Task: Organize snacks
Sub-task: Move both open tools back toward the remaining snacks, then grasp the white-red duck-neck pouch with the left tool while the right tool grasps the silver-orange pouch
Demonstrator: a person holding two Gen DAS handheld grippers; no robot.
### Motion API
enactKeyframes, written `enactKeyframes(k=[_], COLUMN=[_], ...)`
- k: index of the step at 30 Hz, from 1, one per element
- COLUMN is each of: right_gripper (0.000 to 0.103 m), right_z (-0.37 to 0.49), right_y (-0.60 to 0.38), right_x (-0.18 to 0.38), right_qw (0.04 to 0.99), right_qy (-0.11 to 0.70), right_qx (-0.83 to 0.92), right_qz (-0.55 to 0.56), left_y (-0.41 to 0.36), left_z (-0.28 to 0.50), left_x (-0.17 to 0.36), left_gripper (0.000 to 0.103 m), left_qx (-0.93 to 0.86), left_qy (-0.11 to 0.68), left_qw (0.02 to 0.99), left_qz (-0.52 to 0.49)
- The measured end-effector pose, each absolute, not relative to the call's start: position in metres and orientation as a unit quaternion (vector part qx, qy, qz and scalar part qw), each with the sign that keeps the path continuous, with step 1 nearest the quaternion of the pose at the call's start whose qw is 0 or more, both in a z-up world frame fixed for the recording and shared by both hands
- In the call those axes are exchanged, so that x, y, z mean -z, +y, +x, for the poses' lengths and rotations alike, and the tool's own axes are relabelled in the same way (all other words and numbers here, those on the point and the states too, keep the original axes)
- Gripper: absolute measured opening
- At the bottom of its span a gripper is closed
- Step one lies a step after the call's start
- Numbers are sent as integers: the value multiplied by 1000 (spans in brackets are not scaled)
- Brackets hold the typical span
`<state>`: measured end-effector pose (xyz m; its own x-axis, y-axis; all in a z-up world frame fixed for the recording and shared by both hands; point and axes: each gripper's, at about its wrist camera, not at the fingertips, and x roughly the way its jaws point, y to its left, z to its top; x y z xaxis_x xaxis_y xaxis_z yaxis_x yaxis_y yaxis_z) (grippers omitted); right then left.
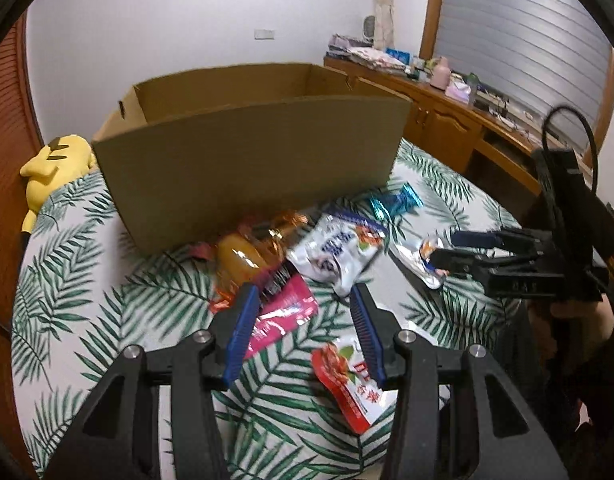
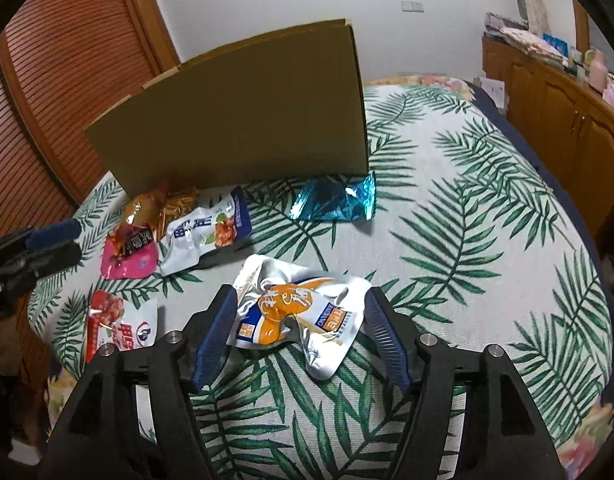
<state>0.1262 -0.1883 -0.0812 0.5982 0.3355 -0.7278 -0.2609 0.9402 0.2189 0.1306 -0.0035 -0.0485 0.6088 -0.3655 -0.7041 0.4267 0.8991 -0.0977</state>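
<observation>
A bedroom in a home.

A bed covered by a sheet with a green palm-leaf print fills most of both views, and a yellow plush toy lies at its edge. Beside it stands a louvred reddish wooden wardrobe door. Along the far wall runs a low wooden cabinet with panelled doors, its top crowded with folded cloths, boxes, a pink bottle and other household bits. Above it a wood-framed window has its shutter down, a curtain hangs beside it, and the walls are plain white.
</observation>
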Motion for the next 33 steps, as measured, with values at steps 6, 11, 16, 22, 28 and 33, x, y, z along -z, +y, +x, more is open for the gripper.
enactKeyframes(k=[6,11,16,22,28,33], right_gripper=[73,75,76,77,77,77], right_z=[128,127,127,127,127,127], right_y=[-181,-178,-177,-177,-176,-175], right_x=[87,88,88,89,89,89], right_qw=[893,894,894,894,894,894], right_qy=[417,416,414,414,414,414], right_qx=[-168,-167,-168,-169,-171,-172], right_qz=[33,20,18,17,13,12], left_y=[-17,-26,-29,-35,-40,-39], left_z=[125,120,112,105,103,102], left_x=[62,71,69,67,60,53], left_gripper=[48,48,49,49,49,49], left_qx=[236,254,273,295,304,303], left_qy=[400,413,410,402,391,377], left_qw=[883,870,866,860,861,867], left_qz=[62,83,91,108,115,117])
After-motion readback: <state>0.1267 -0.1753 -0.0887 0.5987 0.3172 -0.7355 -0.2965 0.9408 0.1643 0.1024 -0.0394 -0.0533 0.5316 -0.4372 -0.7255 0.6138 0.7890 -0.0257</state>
